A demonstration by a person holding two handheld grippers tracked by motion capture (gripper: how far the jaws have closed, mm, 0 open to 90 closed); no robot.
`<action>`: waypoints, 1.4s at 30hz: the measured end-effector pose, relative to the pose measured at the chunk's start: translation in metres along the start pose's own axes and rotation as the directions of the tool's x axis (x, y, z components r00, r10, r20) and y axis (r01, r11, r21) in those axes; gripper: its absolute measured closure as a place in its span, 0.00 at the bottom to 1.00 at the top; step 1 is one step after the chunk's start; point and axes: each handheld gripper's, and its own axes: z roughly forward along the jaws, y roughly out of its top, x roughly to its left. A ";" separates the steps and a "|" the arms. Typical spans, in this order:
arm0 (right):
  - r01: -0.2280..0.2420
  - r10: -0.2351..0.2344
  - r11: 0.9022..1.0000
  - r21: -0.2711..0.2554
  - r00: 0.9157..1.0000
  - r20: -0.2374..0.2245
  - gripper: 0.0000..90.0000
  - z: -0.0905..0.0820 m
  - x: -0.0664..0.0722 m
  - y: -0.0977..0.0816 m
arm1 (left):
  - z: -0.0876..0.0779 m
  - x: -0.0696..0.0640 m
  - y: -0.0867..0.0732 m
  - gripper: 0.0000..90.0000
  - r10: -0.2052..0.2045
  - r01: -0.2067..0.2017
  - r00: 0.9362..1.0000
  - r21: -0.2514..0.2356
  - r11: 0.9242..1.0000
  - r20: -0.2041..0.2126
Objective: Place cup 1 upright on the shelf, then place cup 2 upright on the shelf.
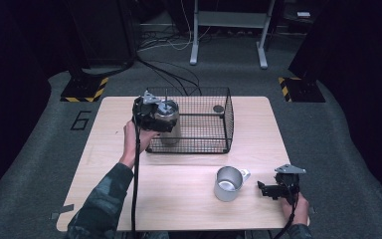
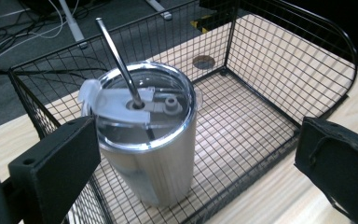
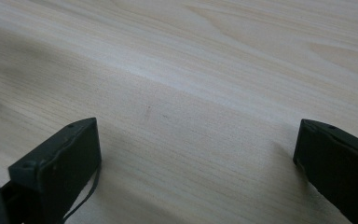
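Observation:
A steel tumbler (image 2: 154, 154) with a clear lid and a metal straw (image 2: 119, 60) stands upright in the left end of a black wire basket (image 2: 279, 70). My left gripper (image 2: 196, 172) is open, its jaws wide apart on either side of the tumbler. In the high view the left gripper (image 1: 155, 117) is at the basket's (image 1: 227, 119) left end by the tumbler (image 1: 168, 128). A steel mug (image 1: 229, 183) stands on the table near the front. My right gripper (image 1: 262, 189) rests to the right of the mug. It (image 3: 196, 172) is open over bare wood, holding nothing.
The light wooden table (image 1: 109, 164) has free room at the front left. A small dark round disc (image 1: 218, 108) lies at the basket's far right corner. Cables and a white desk frame (image 1: 229, 30) are on the floor beyond the table.

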 end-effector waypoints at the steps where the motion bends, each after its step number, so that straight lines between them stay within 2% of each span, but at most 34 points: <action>1: 0.000 0.000 1.000 0.000 1.000 0.000 0.00 0.000 0.000 0.000 | -0.003 -0.001 -0.002 0.00 0.002 -0.002 1.000 0.000 1.000 0.002; 6: -0.002 0.002 1.000 0.001 1.000 0.000 0.00 0.000 0.000 0.000 | -0.014 -0.006 -0.015 0.00 0.018 -0.018 1.000 -0.009 1.000 0.002; 14: -0.001 0.001 1.000 0.001 1.000 0.000 0.00 0.000 0.000 0.000 | -0.027 -0.009 -0.039 0.00 0.016 -0.016 1.000 -0.009 1.000 0.002; 17: -0.003 0.003 1.000 0.001 1.000 0.000 0.00 0.000 0.000 0.000 | -0.031 -0.008 -0.048 0.00 -0.009 0.009 1.000 -0.016 1.000 0.020; 20: -0.003 0.003 1.000 0.001 1.000 0.000 0.00 0.000 0.000 0.000 | -0.035 -0.009 -0.058 0.00 -0.024 0.024 1.000 -0.024 0.999 0.019; 27: -0.002 0.002 1.000 0.001 1.000 0.001 0.00 0.000 0.000 0.000 | -0.043 -0.008 -0.091 0.00 -0.026 0.026 1.000 0.007 1.000 0.009; 32: -0.002 0.002 1.000 0.001 1.000 0.002 0.00 0.000 0.001 0.000 | -0.042 -0.005 -0.120 0.00 -0.066 0.066 0.998 0.046 0.997 0.002; 39: -0.005 0.005 1.000 -0.001 1.000 0.005 0.00 0.000 0.001 0.000 | -0.035 0.000 -0.158 0.00 -0.093 0.095 0.995 0.107 0.990 -0.024; 42: -0.005 0.005 1.000 -0.002 1.000 0.007 0.00 0.000 0.001 0.000 | -0.030 0.004 -0.173 0.00 -0.123 0.127 0.991 0.108 0.986 -0.041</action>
